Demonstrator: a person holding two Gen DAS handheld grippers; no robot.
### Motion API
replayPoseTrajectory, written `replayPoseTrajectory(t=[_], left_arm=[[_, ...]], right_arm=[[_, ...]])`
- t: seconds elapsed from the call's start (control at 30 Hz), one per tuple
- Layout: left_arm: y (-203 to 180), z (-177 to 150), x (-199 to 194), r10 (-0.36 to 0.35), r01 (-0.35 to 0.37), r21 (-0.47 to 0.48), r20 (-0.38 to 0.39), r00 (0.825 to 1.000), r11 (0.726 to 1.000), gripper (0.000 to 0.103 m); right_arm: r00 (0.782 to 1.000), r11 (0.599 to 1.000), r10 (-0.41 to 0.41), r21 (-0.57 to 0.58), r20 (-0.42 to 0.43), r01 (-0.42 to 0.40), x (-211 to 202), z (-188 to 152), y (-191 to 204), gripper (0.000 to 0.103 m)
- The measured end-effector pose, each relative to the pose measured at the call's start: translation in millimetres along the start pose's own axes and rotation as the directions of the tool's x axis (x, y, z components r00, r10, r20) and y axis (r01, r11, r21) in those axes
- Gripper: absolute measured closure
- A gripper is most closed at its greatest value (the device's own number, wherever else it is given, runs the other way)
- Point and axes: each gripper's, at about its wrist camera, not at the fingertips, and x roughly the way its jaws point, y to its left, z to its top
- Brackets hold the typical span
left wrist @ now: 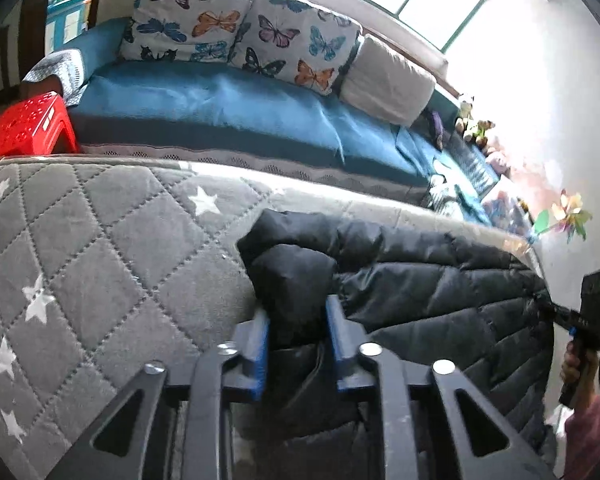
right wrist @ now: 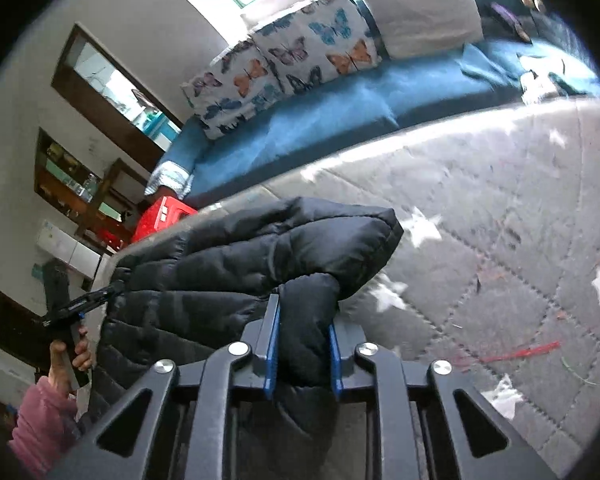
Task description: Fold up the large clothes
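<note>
Black padded jacket [left wrist: 420, 280] lies on the grey quilt [left wrist: 80, 240]; left tool [left wrist: 298, 320] and right tool [right wrist: 304, 320] each clamp a puffy fold.

The left gripper [left wrist: 298, 316] was clamped on a puffy fold of the black quilted jacket [left wrist: 440, 280], its blue-padded fingers [left wrist: 260, 344] pressing the fabric from both sides above the grey star-patterned quilt [left wrist: 100, 248]. The jacket lay spread toward the right edge of the view, where the right gripper [left wrist: 548, 304], held by a hand [left wrist: 576, 364] in a pink sleeve [left wrist: 588, 432], seemed to meet the jacket's far edge, though the distortion there left the contact unclear. Behind the quilt stood a blue-covered sofa [left wrist: 220, 100] with butterfly cushions [left wrist: 240, 28] and a plain white cushion [left wrist: 388, 76], and a red plastic stool [left wrist: 24, 124] sat at the left.
</note>
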Motion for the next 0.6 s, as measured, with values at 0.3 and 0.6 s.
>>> replayPoseTrajectory(t=[0.3,0.6], left_arm=[[-39.7,-8.1,-108.4,-0.090,0.085,0.041,0.158,0.983,0.996,0.088],[-68.3,-80.1,-280.8,-0.211,0.172,0.138,0.351,0.912,0.975,0.089]], right_arm=[[0.993,0.993,0.063,-0.110,0.098,-0.052,-69.5,-6.6,67.5,0.085],[0.969,0.977,0.121,-0.198,0.217,-0.078,-177.1,-61.3,120.8,0.085]])
